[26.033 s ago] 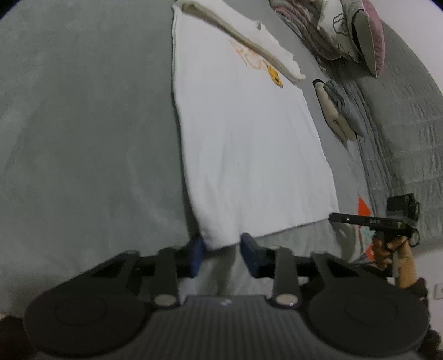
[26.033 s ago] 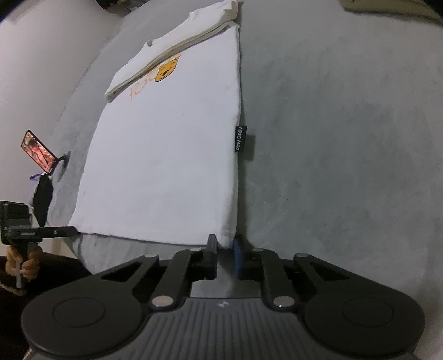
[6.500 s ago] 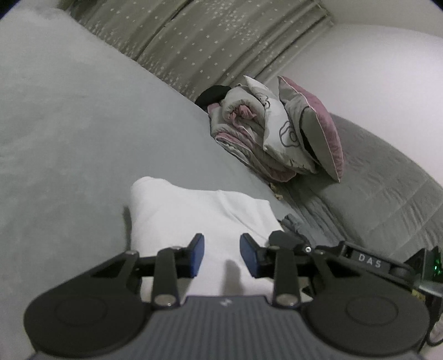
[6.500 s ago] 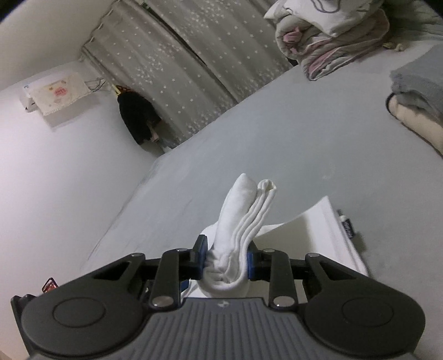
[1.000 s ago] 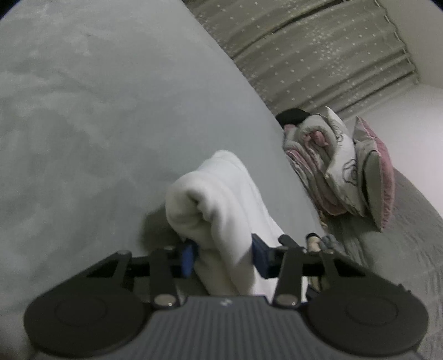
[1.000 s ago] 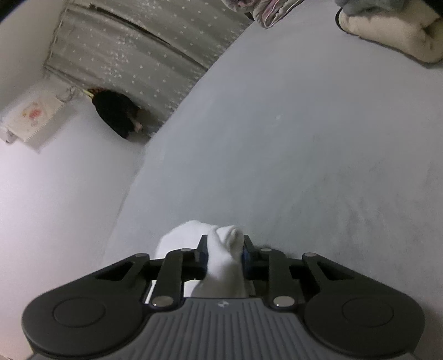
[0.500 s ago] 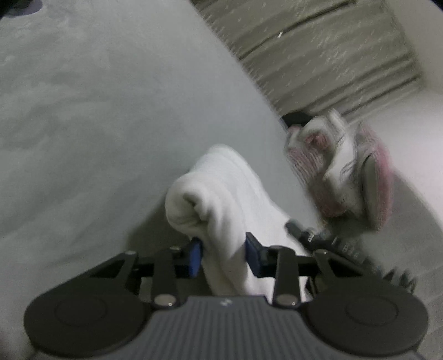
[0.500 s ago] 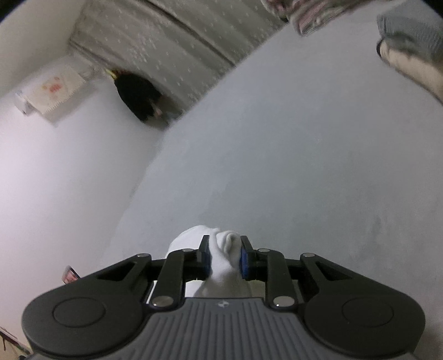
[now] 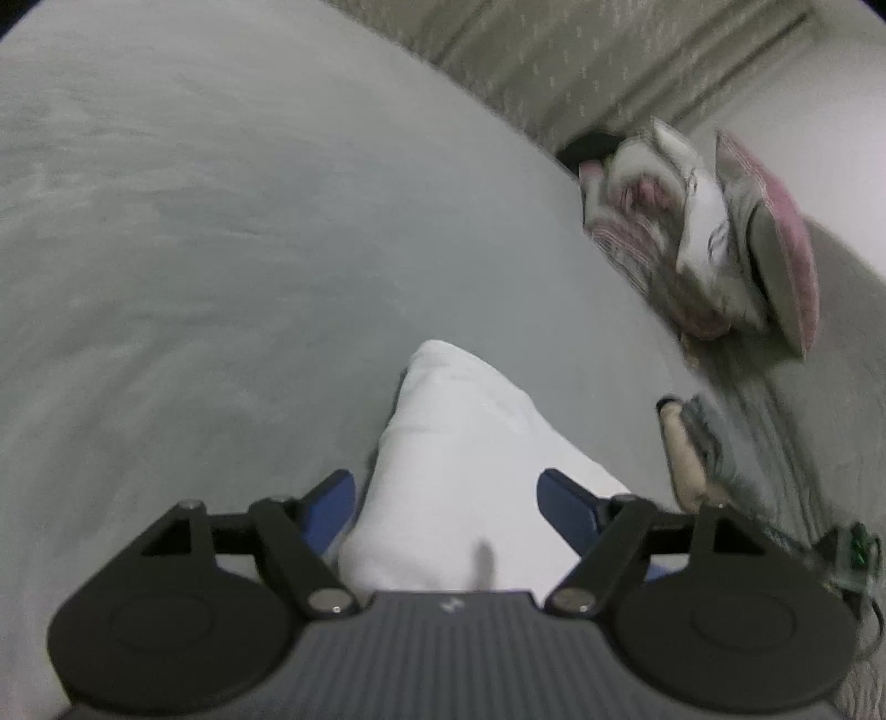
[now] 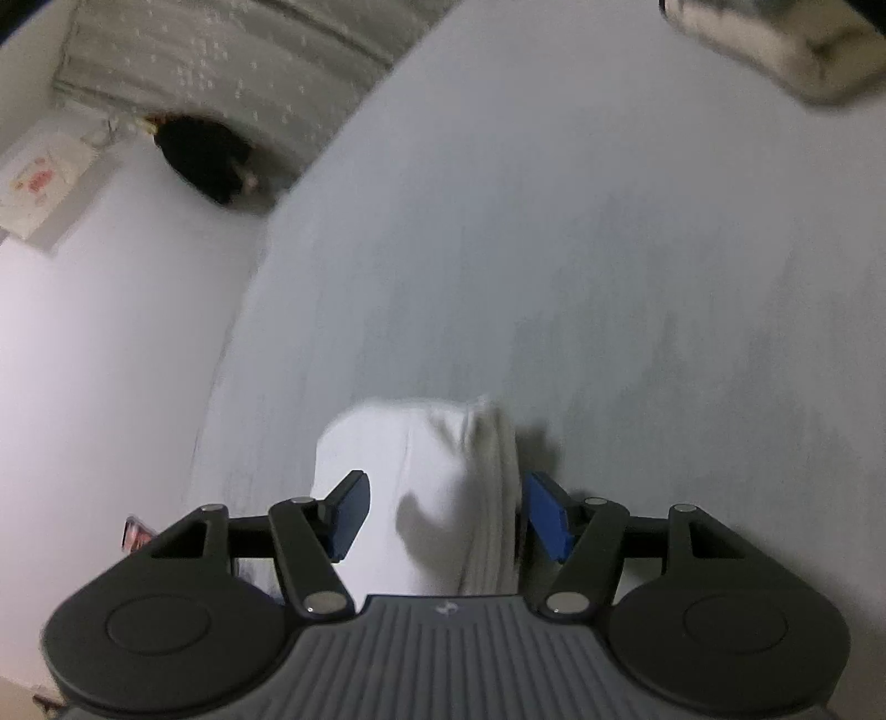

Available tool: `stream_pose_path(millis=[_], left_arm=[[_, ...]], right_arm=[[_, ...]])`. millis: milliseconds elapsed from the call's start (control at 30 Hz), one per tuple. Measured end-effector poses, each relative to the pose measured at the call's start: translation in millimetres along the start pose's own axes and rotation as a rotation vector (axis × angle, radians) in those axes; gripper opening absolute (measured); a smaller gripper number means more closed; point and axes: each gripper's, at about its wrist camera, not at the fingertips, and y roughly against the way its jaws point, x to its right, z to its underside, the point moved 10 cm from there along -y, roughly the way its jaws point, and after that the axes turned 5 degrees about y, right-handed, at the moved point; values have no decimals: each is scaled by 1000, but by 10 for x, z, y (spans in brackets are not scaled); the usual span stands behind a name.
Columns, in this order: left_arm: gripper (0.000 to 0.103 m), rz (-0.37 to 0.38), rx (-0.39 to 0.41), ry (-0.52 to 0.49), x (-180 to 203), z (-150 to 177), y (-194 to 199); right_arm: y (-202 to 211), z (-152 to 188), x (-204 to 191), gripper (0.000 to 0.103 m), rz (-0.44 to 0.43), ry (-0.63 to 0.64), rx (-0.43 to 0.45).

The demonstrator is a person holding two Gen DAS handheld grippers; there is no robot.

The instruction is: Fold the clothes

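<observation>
Grey bed (image 9: 232, 232) under folded white shirt (image 9: 459, 476) — it sits between both grippers' jaws, pads clear. Left gripper (image 9: 446, 507) and right gripper (image 10: 446, 515) have just been opening, both angled down.

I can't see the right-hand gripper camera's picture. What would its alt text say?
A folded white shirt lies on a grey bed between the blue pads of the right gripper, whose jaws have just been opening and no longer press on the cloth. Beyond are a dotted curtain and a white wall.
</observation>
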Motion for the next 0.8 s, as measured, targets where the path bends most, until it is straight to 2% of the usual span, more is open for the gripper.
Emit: stream_pose_path(millis=[133,233,300,333,367,400,467,667,800], left_arm=[[76,10,-127,-54,-21,-113,-411],[74,25,-163,-40,-119,-149,-638],[73,69,-166,16,-142,-181,-757],[71,77,-162,24,-149,-189,-778],[57,72,-155,23,-158,-193,-778],[42,67,-148,21,-168,-198,-778],[34,65,-130,26,-184,-202,-749],[29,112,-80,130,-166,-166,-467],[32,97,-95,123,-165,-54,-483]], right_arm=[[-62,217,-101,64,0,62,-91],[-143,325,-84,64,-16,71,-130],[-207,351,-51,62,-40,67,-139],[-238,364,-35,48,-52,65,-144],[-254,343,-5,40,-63,53,-147],[-261,303,33,38,-73,35,-150],[-226,270,9,33,-89,23,-145],[-21,14,-66,32,-103,15,-79],[21,-132,-42,36,-47,43,-25]])
